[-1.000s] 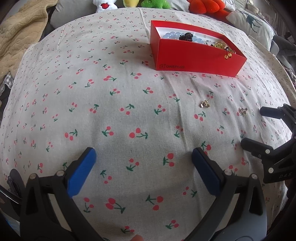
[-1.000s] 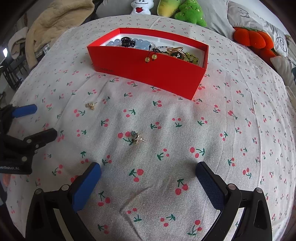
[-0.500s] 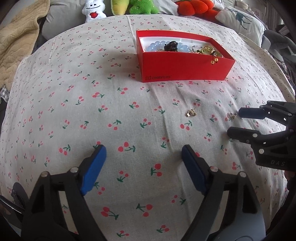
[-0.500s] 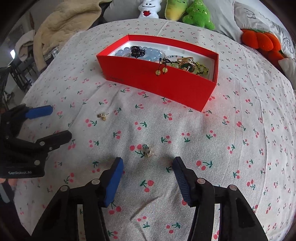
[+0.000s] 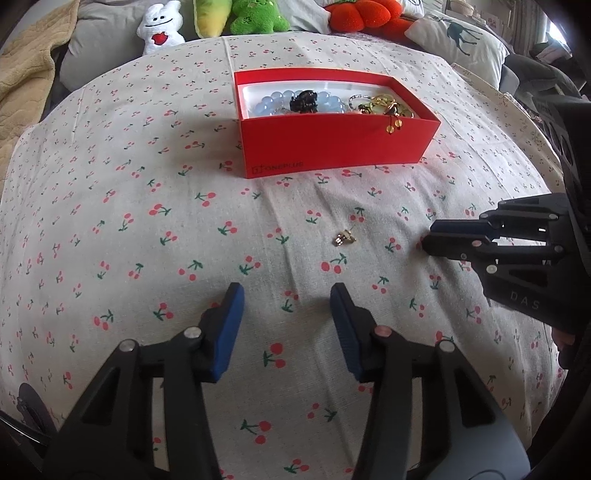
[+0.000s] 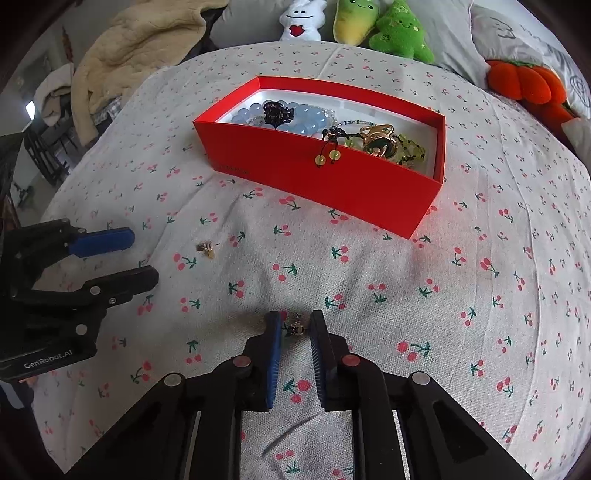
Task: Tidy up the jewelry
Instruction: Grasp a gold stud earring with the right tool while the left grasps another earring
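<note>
A red box (image 5: 332,147) (image 6: 325,177) holding blue beads, a black clip and gold pieces sits on the cherry-print cloth. A small gold earring (image 5: 344,237) (image 6: 205,248) lies loose on the cloth ahead of my left gripper (image 5: 286,295), which is open and empty. A second small earring (image 6: 295,328) lies on the cloth between the tips of my right gripper (image 6: 294,326). Its jaws are narrowed around it with small gaps still showing on both sides. The right gripper also shows in the left wrist view (image 5: 430,238).
Plush toys (image 6: 373,22), an orange pumpkin plush (image 6: 528,85) and pillows line the far edge. A beige blanket (image 6: 140,44) lies at the far left. Cherry-print cloth (image 5: 129,240) surrounds the box.
My right gripper has lowered over the second earring and narrowed its jaws around it. My left gripper has narrowed its opening and drawn nearer the first earring.
</note>
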